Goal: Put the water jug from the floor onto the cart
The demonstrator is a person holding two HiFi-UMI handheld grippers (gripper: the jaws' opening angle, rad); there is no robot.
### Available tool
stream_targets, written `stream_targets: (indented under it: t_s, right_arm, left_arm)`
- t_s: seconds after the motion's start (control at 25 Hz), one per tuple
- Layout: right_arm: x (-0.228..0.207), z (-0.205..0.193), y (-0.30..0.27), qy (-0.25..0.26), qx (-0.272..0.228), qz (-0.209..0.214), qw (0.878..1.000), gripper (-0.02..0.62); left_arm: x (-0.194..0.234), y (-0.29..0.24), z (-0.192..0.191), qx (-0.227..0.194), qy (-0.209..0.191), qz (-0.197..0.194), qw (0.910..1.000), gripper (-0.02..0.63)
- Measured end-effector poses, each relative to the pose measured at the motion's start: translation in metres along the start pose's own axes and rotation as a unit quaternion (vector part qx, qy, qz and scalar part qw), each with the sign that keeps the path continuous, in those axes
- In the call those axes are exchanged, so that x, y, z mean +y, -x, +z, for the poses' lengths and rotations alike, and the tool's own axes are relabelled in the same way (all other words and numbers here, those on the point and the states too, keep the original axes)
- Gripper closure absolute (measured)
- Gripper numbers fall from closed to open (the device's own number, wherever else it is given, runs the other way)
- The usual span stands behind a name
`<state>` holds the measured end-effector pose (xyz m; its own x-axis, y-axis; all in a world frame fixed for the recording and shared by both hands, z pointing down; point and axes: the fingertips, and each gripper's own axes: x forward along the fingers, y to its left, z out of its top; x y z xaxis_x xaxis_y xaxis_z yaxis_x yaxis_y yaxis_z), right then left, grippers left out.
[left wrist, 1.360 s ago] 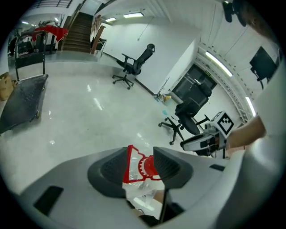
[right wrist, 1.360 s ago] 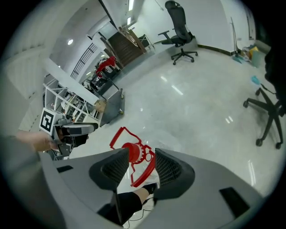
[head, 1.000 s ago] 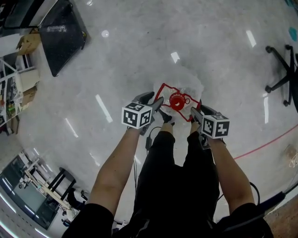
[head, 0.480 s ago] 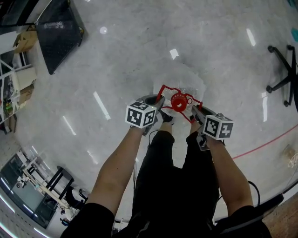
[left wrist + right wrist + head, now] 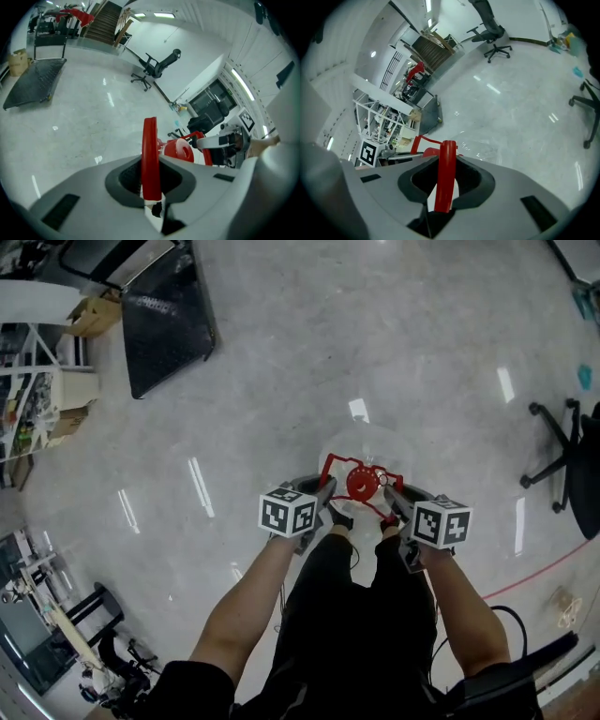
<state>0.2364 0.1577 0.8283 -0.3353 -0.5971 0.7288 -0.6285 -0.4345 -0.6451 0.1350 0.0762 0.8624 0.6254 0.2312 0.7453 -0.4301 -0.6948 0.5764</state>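
The left tool [image 5: 325,493] and right tool [image 5: 390,495] have just been closing, and each now pinches the red handle [image 5: 150,145] of the water jug [image 5: 370,442] between them. Open floor [image 5: 281,409] lies ahead, and the cart [image 5: 169,320] is well beyond the left tool.

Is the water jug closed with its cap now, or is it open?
Closed. The round red cap sits on top of the clear jug, in the middle of the red handle.

No text I can read anywhere. White print on dark cart [image 5: 178,348] deck: too small to make out. Cubes on my left gripper [image 5: 326,491] and right gripper [image 5: 390,495] carry black-and-white square markers only.
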Motion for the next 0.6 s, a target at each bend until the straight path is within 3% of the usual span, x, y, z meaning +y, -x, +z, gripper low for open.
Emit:
stream_targets:
  t_s: [0.2, 0.36, 0.6]
  right_arm:
    - [0.086, 0.062, 0.035, 0.037, -0.009, 0.013, 0.999, 0.511]
    - [0.156, 0.09, 0.073, 0.068, -0.024, 0.033, 0.997, 0.511]
    - [0.278, 0.165, 0.106, 0.135, -0.056, 0.084, 0.986, 0.509]
  left_arm:
    - [-0.019, 0.089, 0.069, -0.07, -0.003, -0.003, 0.9976, 0.566]
    - [-0.045, 0.165, 0.103, -0.116, -0.005, 0.004, 0.9932, 0.566]
    - [-0.058, 0.286, 0.195, -0.202, -0.034, 0.026, 0.9785, 0.566]
